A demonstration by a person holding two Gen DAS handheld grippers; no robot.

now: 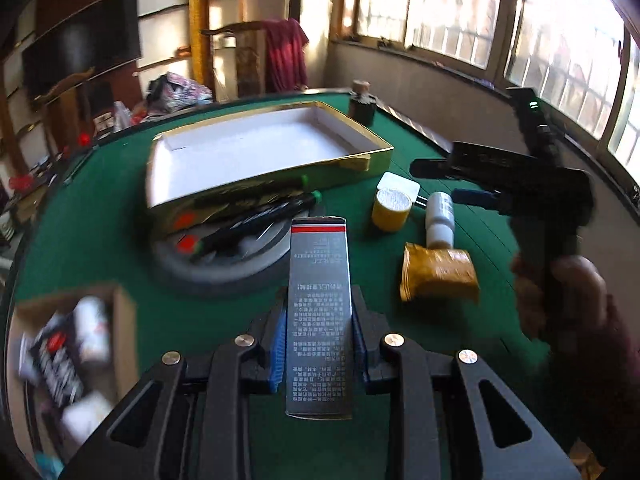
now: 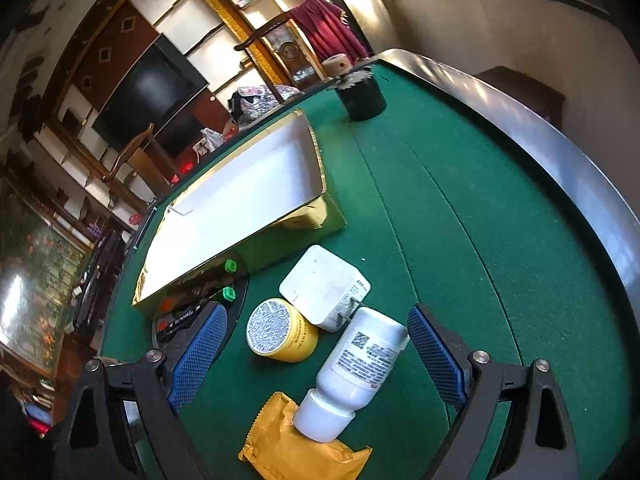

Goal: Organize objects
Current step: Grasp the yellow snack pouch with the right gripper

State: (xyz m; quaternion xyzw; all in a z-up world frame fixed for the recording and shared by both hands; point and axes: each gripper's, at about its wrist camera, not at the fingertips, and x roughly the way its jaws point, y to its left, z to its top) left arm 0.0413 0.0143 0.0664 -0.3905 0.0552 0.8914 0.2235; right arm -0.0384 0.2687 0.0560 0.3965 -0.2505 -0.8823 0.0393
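Above green worktop point(image 1: 120, 264): left gripper point(image 1: 318, 344) clamps grey carton point(image 1: 319, 296) across narrow sides, near gold tray point(image 1: 256, 148). Carton likely light, thin-walled, crushable; mid-length hold suits. Right gripper point(image 2: 316, 356) wide open over white bottle point(image 2: 360, 364), empty.

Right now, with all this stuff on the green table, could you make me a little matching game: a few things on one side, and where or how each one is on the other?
Things:
1. grey carton
2. white bottle
3. gold box
4. yellow jar

States:
A. empty, white inside
B. lying on its side, cap on a yellow packet
C. clamped in the left gripper
D. standing beside a white adapter

Pairs: 1-C, 2-B, 3-A, 4-D
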